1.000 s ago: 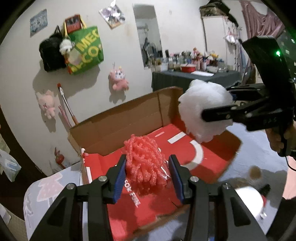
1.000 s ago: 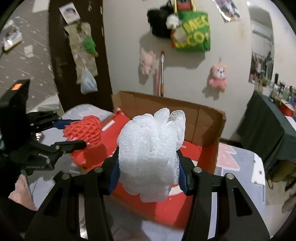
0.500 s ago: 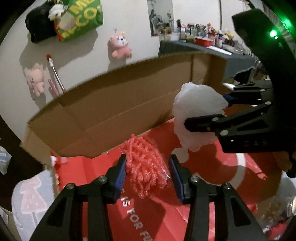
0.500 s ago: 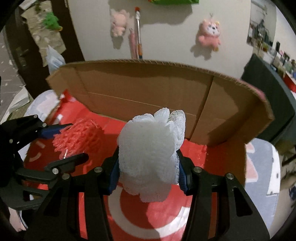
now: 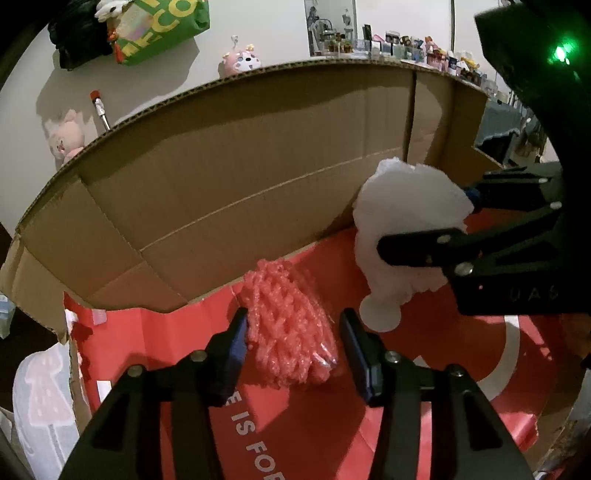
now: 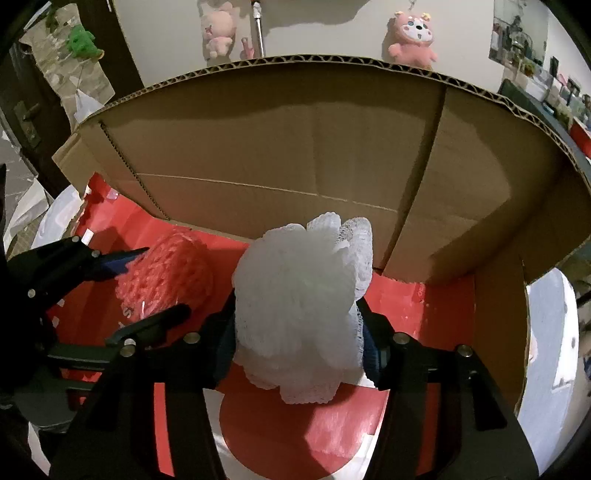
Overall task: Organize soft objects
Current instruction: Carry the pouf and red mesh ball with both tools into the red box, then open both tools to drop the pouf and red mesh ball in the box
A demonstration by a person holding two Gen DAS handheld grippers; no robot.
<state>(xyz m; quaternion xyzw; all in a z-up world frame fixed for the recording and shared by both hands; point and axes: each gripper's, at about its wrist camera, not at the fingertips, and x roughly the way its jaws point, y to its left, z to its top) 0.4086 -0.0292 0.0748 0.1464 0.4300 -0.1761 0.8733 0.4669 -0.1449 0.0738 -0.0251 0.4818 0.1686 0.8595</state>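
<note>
step: we judge drop-off into cardboard box point(image 6: 280, 155) | left claw point(image 5: 293, 341) parted, red mesh ball point(image 5: 288, 325) loose between | right claw point(image 6: 299, 343) clamping white puff point(image 6: 299, 310) | next: spread right, lift clear

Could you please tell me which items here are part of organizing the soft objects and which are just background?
Job:
red mesh puff, in left gripper
white mesh puff, in right gripper
cardboard box

Background:
pink plush toy
green bag
</note>
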